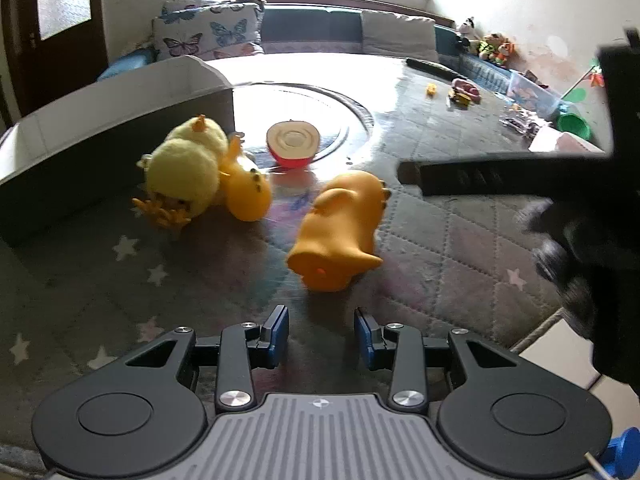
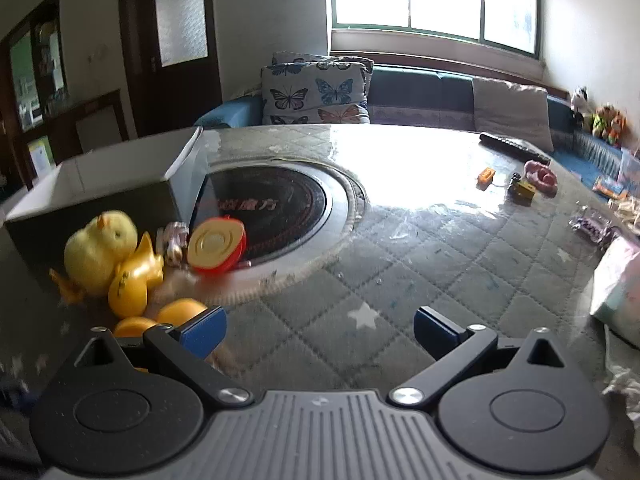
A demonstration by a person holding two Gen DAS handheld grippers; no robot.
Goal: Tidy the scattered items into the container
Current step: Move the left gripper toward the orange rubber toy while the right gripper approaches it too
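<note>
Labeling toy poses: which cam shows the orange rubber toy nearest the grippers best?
Left wrist: the orange rubber toy lies whole on its side, ahead of the open left gripper. In the right wrist view only its orange top shows, cut off behind the right gripper's left finger.

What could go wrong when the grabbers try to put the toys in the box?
The orange duck lies on its side and looks smooth, so it might squirt out of the open left gripper. The fluffy chick leans on another duck, so grabbing one may knock the other. The right gripper sits close by, so the two could bump.
</note>
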